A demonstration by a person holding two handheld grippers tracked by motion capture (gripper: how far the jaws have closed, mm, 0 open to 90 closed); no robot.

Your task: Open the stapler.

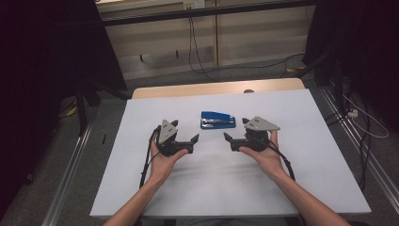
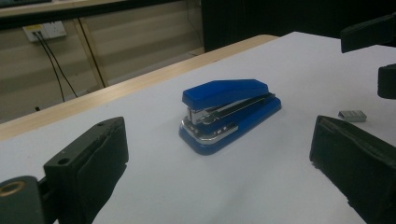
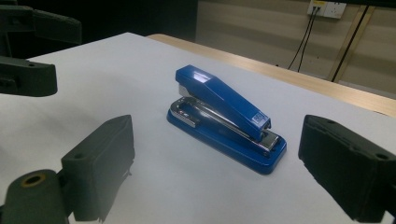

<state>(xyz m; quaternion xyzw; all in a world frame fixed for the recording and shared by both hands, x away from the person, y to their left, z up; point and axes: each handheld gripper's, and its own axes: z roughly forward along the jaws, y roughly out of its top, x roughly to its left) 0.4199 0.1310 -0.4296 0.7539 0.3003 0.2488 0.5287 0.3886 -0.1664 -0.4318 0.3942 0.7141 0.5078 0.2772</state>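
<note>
Blue stapler (image 1: 217, 120) lies on the white table (image 1: 301, 169) between the left gripper (image 1: 187, 136) and the right gripper (image 1: 234, 130), untouched; both have jaws spread wide.

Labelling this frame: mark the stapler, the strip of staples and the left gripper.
stapler (image 3: 219, 100): right gripper view, on its blue top arm.
strip of staples (image 2: 352, 115): left gripper view, on its grey top face.
left gripper (image 1: 187, 138): high view, midway between its fingertips.
</note>
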